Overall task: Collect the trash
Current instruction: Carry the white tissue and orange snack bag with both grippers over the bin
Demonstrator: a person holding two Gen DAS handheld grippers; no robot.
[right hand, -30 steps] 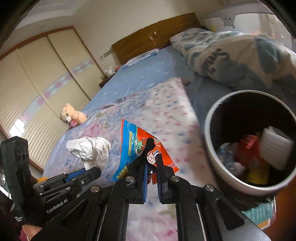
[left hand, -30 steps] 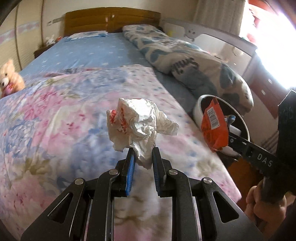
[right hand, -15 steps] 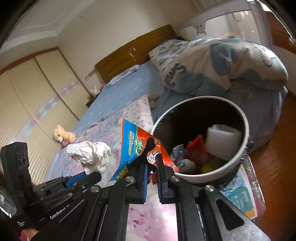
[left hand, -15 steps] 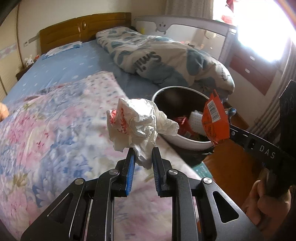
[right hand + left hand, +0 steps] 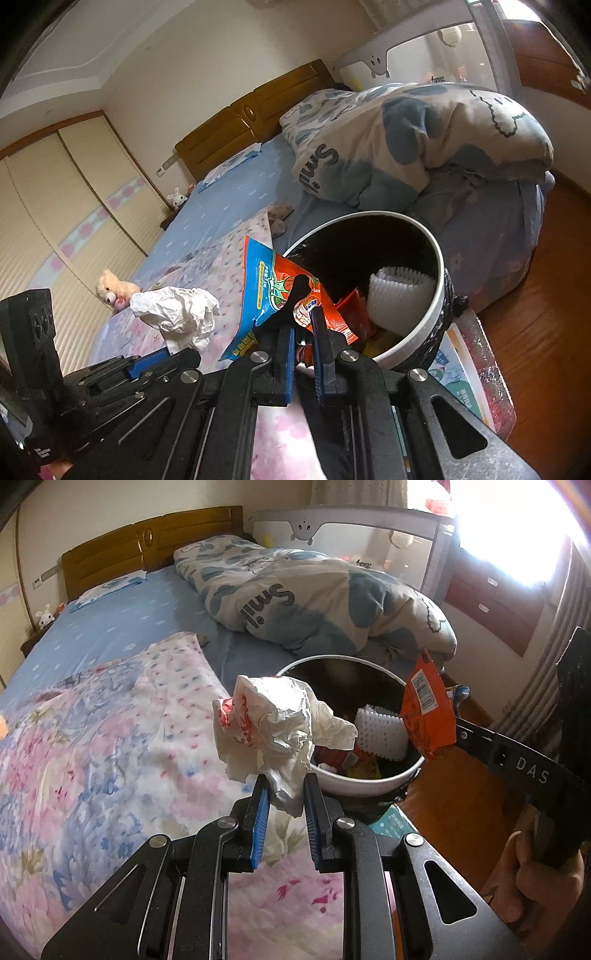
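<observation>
white crumpled paper (image 5: 280,723); orange-blue wrapper (image 5: 280,295); white-rimmed bin (image 5: 369,775); pink-blue floral blanket (image 5: 92,757)

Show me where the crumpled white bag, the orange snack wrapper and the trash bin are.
crumpled white bag (image 5: 280,723), left wrist view, middle of the wad
orange snack wrapper (image 5: 273,291), right wrist view, printed front
trash bin (image 5: 436,302), right wrist view, white rim

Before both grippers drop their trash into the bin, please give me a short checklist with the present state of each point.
1. Left gripper holds the crumpled white paper firmly: ok.
2. Right gripper holds the orange snack wrapper: ok.
3. Trash bin is open, no lid: ok.
4. Bin has room; white foam piece and other trash lie low inside: ok.
5. Wrapper is over the bin opening: cannot tell; it shows at the rim.
6. Paper is over the opening: not ok; in the right wrist view it hangs over the floral quilt, beside the bin.
</observation>
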